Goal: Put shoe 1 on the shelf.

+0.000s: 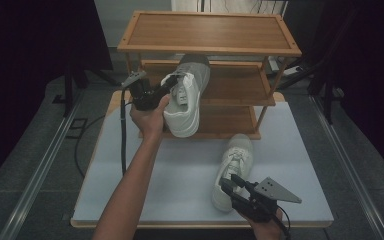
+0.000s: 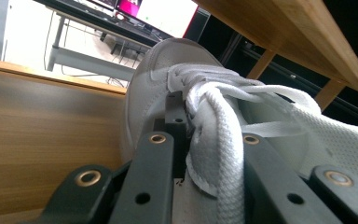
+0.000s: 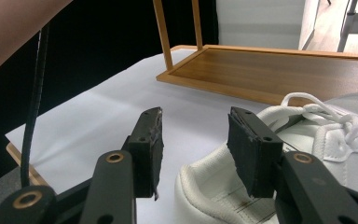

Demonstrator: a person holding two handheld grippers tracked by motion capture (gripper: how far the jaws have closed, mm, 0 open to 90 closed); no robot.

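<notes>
Shoe [image 1: 186,97], pinched at its laces by our left hand-held gripper [image 1: 166,86], points toe-first toward the middle shelf [image 1: 235,82] just beyond, while our right hand-held gripper [image 1: 232,184] waits spread.

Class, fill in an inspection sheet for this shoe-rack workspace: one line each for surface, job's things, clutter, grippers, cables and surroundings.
Surface: white table top on a wooden board, mostly bare.
Job's things: one white shoe held in the air at the middle tier of the wooden shoe rack; second white shoe lies on the table in front of the rack.
Clutter: nothing seen.
Grippers: left gripper shut on the lifted shoe's tongue and laces; right gripper open, jaws either side of the second shoe's heel, not pressing it.
Cables: black cable hangs from the left gripper off the table's left edge.
Surroundings: grey floor, metal rail, dark curtains.
</notes>
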